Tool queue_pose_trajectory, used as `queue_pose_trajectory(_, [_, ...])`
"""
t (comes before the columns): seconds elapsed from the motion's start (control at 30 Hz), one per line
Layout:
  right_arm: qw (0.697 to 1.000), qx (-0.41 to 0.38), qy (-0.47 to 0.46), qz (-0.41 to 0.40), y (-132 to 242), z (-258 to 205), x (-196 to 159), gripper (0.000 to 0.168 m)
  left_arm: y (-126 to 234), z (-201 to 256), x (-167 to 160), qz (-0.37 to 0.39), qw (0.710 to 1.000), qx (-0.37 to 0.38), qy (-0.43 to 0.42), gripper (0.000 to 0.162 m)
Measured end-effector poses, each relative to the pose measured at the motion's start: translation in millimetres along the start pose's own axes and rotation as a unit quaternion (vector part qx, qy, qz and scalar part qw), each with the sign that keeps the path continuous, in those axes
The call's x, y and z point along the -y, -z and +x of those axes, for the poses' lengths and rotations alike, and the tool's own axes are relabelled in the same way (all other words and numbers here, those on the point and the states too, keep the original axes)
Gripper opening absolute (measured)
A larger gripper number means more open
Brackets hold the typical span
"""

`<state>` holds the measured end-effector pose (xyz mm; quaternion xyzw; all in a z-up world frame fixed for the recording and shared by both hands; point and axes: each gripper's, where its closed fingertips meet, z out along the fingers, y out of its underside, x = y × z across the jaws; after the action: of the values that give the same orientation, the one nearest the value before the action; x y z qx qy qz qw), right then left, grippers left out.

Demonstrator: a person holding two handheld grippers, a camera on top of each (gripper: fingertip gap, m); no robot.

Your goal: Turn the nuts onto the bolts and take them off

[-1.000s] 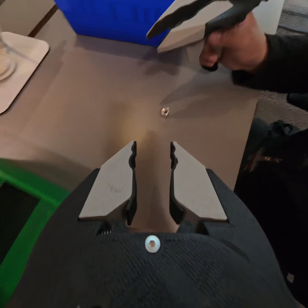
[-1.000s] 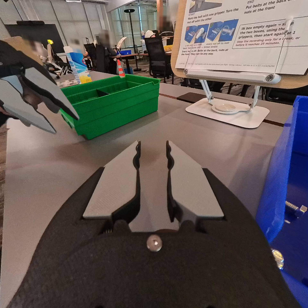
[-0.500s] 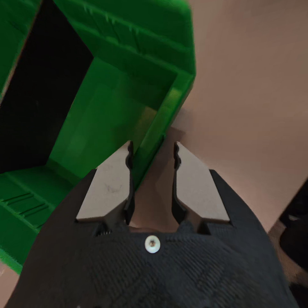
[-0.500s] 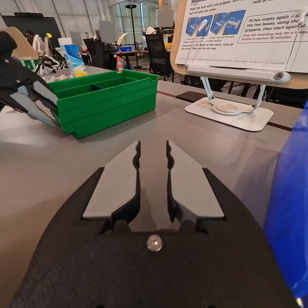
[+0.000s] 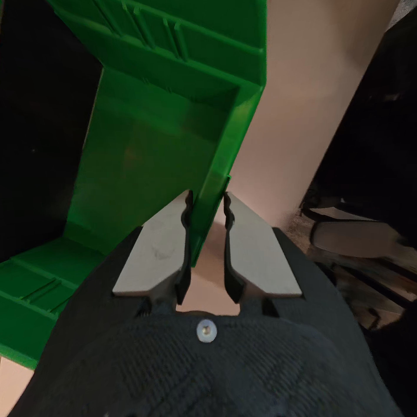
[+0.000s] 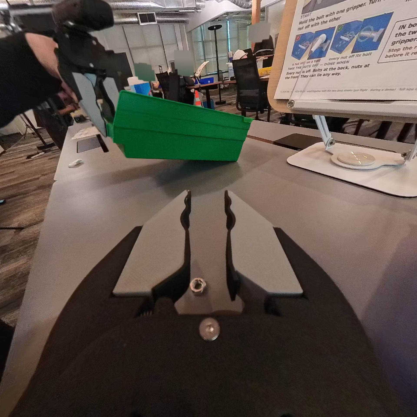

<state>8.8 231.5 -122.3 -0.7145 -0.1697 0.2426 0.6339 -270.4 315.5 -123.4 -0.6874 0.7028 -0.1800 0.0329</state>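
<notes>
Left hand-held gripper (image 5: pixel 207 200) pinches the green bin's (image 6: pixel 180 133) wall, tilting it off the bench (image 6: pixel 293 214). Right hand-held gripper (image 6: pixel 207 196) is spread, a nut (image 6: pixel 198 286) lying between its fingers.

Printed instruction sheet (image 6: pixel 352 47) on stand.

Two black handheld grippers with grey fingers

Each gripper, left gripper (image 5: pixel 207 196) and right gripper (image 6: pixel 207 194), has wedge-shaped grey fingers with wavy black inner edges, a textured black body and one silver screw; a black sleeve (image 6: pixel 15 76) covers the person's arm.
</notes>
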Motion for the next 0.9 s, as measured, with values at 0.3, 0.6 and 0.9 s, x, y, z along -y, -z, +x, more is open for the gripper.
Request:
queue_pose_trajectory(0.3, [0.999, 0.012, -0.035, 0.026, 16, -6, 12, 0.026, 20, 6, 17, -0.022, 0.999, -0.042, 0.014, 0.024])
queue_pose_trajectory(0.6, [1.0, 0.013, 0.002, 0.015, 13, -17, 10, 0.026, 36, 16, 32, -0.018, 0.999, -0.034, 0.014, 0.025])
queue_pose_trajectory(0.9, [1.0, 0.019, 0.002, -0.002, 6, -20, 1, 0.026, 50, 25, 30, -0.001, 1.0, -0.013, 0.007, 0.025])
